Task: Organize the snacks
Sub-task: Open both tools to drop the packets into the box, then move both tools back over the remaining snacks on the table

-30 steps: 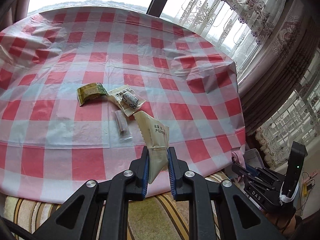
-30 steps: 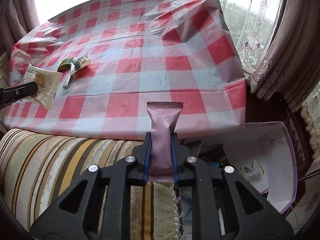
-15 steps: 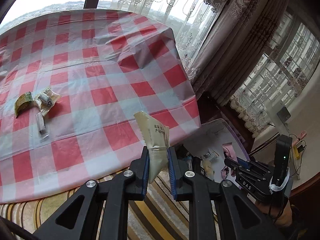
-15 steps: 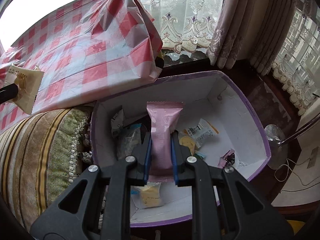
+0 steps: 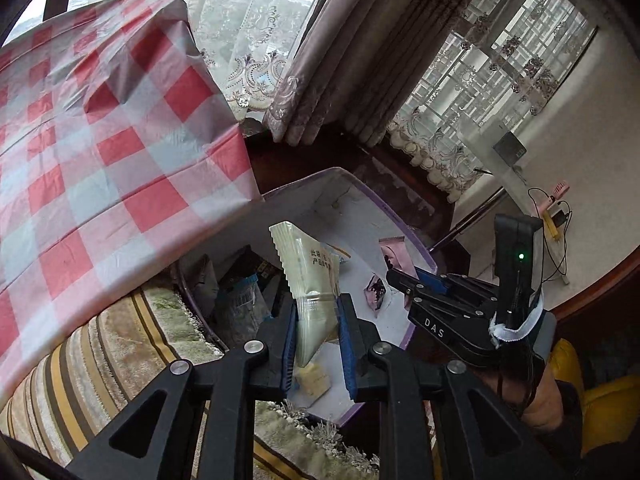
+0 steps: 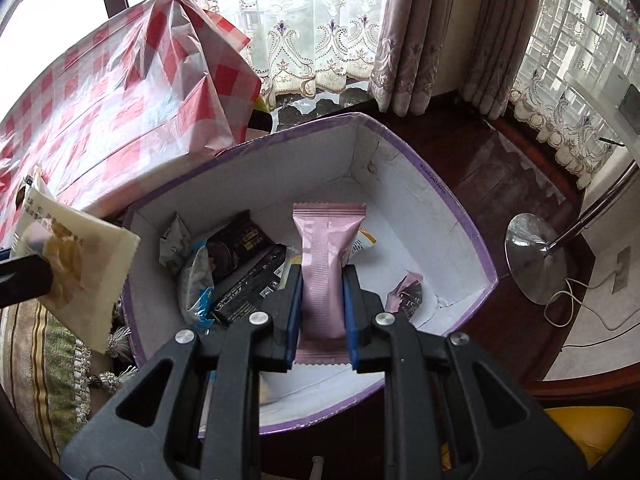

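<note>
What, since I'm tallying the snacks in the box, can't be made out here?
- Right wrist view: the pink bar covers the box floor behind it and most of a white packet.
- Left wrist view: the cream packet blocks the box's middle; the tablecloth hides its left corner.
- Print on the black packets: too small.

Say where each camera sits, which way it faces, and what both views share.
Left wrist: sits on the left claw and looks down past the tablecloth edge into the box. It shows its own jaws opening with a cream packet between them, plus the right claw and a hand.
Right wrist: sits on the right claw and looks steeply down into the box. It shows its jaws shut on a pink packet, with a left claw finger at the left edge.
Shared: box, tablecloth, cream packet, and each view shows the other claw.
</note>
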`<state>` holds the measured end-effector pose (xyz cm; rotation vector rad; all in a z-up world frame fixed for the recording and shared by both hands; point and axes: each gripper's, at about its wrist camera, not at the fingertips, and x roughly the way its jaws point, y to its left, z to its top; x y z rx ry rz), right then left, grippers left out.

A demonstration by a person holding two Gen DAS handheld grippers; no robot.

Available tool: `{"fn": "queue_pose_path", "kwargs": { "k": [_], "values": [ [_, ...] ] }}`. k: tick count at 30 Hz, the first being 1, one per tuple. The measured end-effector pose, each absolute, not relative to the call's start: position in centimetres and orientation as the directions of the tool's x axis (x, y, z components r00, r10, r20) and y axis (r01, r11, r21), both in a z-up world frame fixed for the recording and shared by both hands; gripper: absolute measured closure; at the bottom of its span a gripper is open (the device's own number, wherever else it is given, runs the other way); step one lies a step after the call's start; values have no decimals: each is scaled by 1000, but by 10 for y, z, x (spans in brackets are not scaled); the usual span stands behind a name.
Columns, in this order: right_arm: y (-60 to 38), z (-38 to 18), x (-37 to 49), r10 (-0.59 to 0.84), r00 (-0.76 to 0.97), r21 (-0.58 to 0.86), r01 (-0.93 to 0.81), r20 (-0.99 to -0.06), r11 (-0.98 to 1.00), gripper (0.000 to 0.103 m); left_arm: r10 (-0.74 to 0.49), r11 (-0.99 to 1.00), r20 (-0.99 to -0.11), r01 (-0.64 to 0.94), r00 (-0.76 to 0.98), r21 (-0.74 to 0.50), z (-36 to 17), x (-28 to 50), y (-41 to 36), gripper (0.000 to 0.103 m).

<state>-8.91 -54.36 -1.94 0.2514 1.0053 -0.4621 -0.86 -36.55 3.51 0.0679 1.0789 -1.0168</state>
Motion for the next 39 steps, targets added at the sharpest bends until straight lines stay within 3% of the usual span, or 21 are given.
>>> {"fn": "queue_pose_path", "kwargs": {
  "k": [1, 2, 3, 5, 12, 32, 39],
  "values": [
    [-545, -20, -88, -254, 450, -4, 486, -856, 874, 80, -657, 550, -752, 717, 56, -427, 33, -12, -371, 81],
    [-546, -19, -88, -254, 447, -3, 490, -858, 872, 71, -659, 535, -752, 720, 28, -442, 30, -14, -376, 76],
    [-548, -19, -88, -256, 444, -3, 495, -859, 869, 51, -650, 531, -760, 721, 11, -445, 27, -16, -381, 71],
    [-547, -17, -89, -268, 457, -3, 502, -848, 865, 33, -614, 560, -789, 716, 22, -417, 22, -18, -384, 63],
    [-536, -12, -81, -250, 469, 3, 474, -847, 880, 33, -605, 615, -793, 676, 75, -406, 23, -8, -370, 57],
    [-466, 6, -33, -195, 502, -32, 314, -843, 949, 33, -455, 824, -789, 531, 413, -198, 45, 32, -300, 50],
    [-439, 11, -13, -176, 511, -46, 256, -841, 966, 33, -414, 871, -778, 454, 472, -188, 48, 51, -270, 48]
  ]
}}
